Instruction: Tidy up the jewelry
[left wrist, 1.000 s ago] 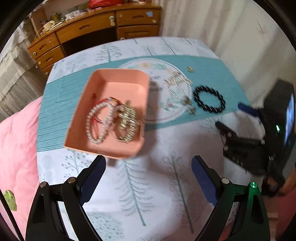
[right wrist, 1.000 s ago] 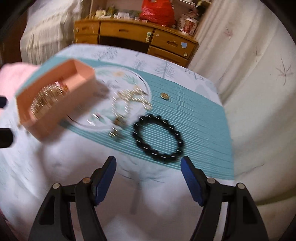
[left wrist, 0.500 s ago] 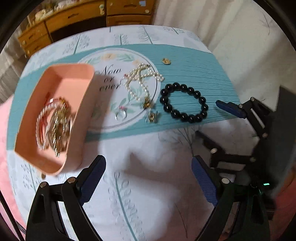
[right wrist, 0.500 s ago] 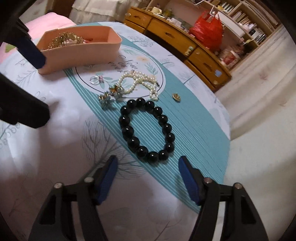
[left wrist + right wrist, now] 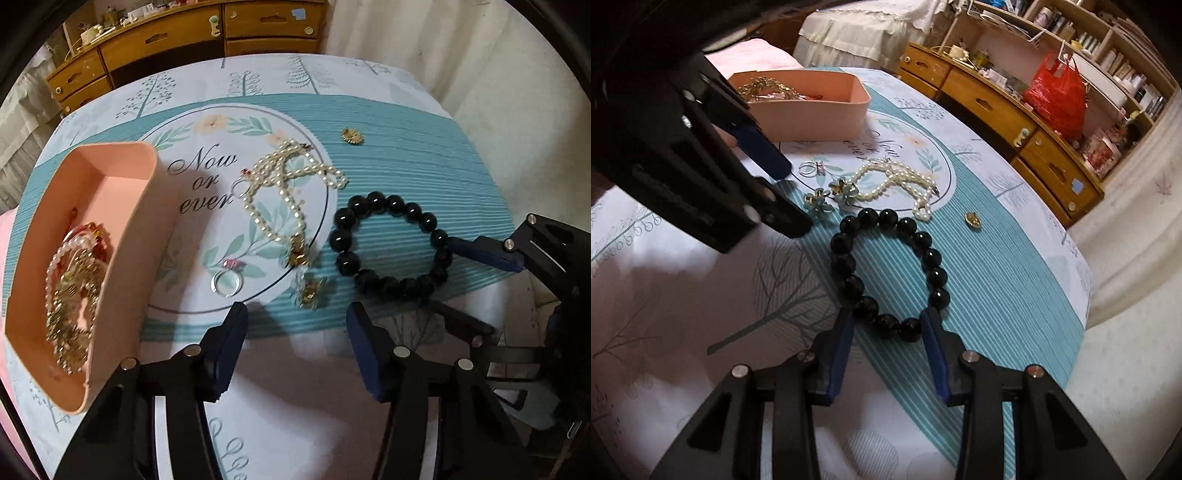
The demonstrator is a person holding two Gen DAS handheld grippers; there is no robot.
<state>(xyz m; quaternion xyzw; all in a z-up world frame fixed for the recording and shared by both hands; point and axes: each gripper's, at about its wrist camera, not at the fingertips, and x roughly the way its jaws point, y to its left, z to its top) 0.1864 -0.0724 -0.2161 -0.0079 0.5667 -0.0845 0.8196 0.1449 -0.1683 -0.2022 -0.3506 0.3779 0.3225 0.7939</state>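
Nearest the right wrist camera, right gripper (image 5: 886, 328) set low with jaws apart, straddling the near beads of the black bracelet (image 5: 888, 271) (not closed on them yet, by the look of it). Step in hand, probably: picking up that bracelet for the pink tray (image 5: 122, 258). Next calls for closing squarely on one or two beads, then lifting clear. Just beyond, left gripper (image 5: 297, 314) also parted and holding nothing, near the flower earrings (image 5: 308, 290) and silver ring (image 5: 226, 284). Farther off, pearl necklace (image 5: 286, 184) and gold charm (image 5: 352, 136) lying loose on the cloth.
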